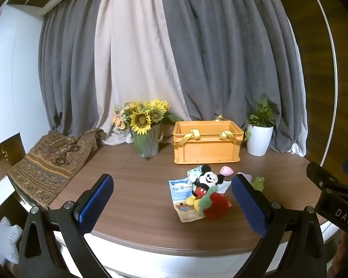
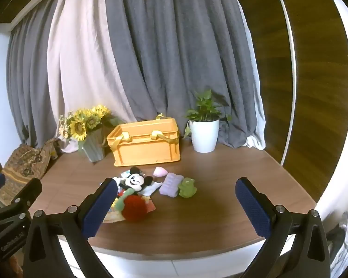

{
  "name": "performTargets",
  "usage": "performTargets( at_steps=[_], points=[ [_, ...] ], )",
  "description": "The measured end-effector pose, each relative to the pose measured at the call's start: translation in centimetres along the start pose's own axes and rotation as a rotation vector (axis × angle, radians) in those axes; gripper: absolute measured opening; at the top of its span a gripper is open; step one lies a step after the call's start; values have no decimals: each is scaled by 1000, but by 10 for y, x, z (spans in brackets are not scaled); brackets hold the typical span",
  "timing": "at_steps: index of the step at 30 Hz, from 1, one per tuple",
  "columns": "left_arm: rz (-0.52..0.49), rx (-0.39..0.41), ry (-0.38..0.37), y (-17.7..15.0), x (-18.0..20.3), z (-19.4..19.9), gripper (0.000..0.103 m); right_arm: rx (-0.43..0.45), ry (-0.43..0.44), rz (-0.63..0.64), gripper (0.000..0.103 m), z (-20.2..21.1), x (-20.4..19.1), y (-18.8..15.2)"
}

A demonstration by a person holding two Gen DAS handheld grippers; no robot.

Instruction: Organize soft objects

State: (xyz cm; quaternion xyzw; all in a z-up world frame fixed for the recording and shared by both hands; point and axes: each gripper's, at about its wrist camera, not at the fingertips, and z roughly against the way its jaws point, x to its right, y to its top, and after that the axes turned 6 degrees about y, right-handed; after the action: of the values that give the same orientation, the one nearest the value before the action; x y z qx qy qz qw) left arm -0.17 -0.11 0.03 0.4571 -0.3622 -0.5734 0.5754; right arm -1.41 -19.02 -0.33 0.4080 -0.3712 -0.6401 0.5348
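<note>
Both tools wide apart, nothing between the pads: left tool (image 1: 171,205) and right tool (image 2: 176,205) hover over the near edge of the brown wood-grain table (image 2: 220,208).

Soft pile sits mid-table, just in front of the orange plastic crate with yellow ribbon handles (image 2: 146,142). Crate looks empty from here; likely the drop target.

- Black, white and red mouse plush doll (image 2: 134,181): light, squashy, lying on top of the pile. Best gripped across head or torso; limbs would flop and slip.
- Red fuzzy pompom ball (image 2: 134,210): compresses a lot, needs a deep pinch through the centre.
- Lilac ridged foam block (image 2: 171,184): light, springy, easy across the short sides.
- Green soft frog figure (image 2: 186,187): touching the block, small, pinch at the body.
- Pink egg-shaped sponge (image 2: 160,171): round, may squirt out of the pads; grip centred.
- Blue-and-white printed soft pack (image 1: 183,194): flat under the doll, limp; edge pinch only after clearing what's on top.

Nothing fragile, no weight concern.
</note>
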Motion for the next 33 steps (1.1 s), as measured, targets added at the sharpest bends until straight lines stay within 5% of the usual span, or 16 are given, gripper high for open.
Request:
performTargets(
  at_steps=[33],
  points=[
    [28, -10, -11, 8, 2, 9, 103, 7, 3, -2, 103, 7, 6, 5]
  ],
)
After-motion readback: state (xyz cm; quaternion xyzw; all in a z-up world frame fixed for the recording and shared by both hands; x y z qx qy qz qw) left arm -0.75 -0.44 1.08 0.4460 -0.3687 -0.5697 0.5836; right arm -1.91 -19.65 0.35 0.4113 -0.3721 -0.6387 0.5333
